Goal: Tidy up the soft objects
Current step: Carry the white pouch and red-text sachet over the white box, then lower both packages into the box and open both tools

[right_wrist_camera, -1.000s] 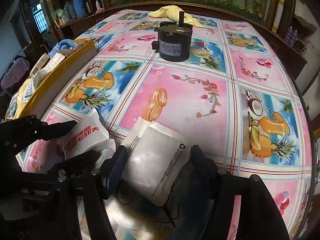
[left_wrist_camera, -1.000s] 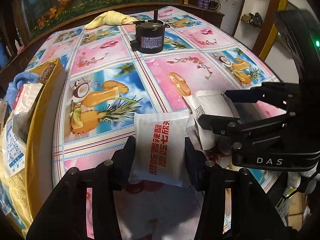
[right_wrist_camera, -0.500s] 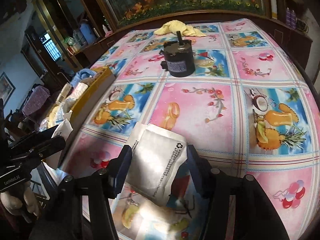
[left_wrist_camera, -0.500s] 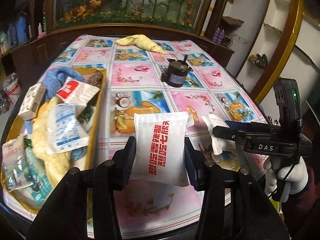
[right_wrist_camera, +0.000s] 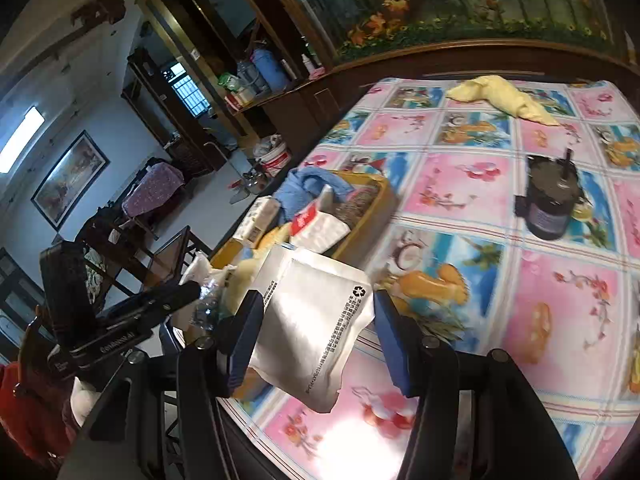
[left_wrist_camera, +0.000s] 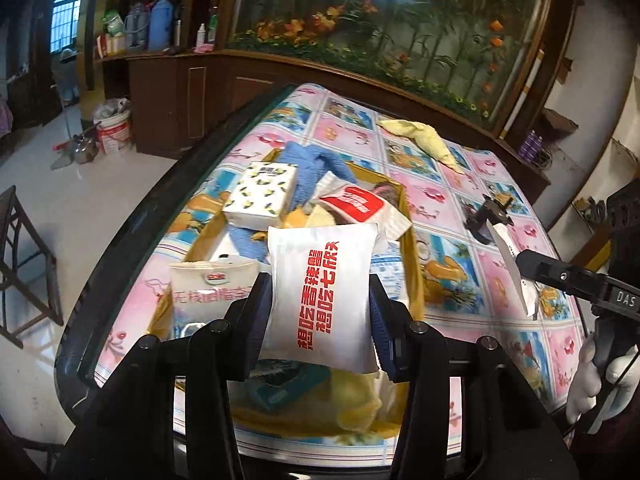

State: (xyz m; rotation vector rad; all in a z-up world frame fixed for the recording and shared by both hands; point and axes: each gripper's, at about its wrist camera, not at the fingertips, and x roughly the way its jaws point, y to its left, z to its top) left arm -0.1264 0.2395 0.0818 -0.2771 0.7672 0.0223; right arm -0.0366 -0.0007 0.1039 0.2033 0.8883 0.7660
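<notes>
Left gripper (left_wrist_camera: 320, 312): jaws pinch a white pouch (left_wrist_camera: 322, 292) with red lettering, pads pressed on both its sides. In the left wrist view the pouch sits at frame centre, held in the air in front of the yellow box (left_wrist_camera: 414, 264).

Box: on the table (left_wrist_camera: 452, 280) at centre frame, packed with soft goods. Visible in it are a lemon-print tissue pack (left_wrist_camera: 262, 194), a blue towel (left_wrist_camera: 316, 168) and a red-and-white packet (left_wrist_camera: 356, 206).

Right gripper (right_wrist_camera: 316, 328): jaws pinch a silver pouch (right_wrist_camera: 316, 320), grey print facing the camera. In the right wrist view it occupies lower centre, clear of the table, with the box up and left of it. In the left wrist view this pouch shows edge-on at right.

Elsewhere on the table: a yellow cloth (right_wrist_camera: 504, 98) at top, a black canister (right_wrist_camera: 550, 204) at right, well apart from the box.
</notes>
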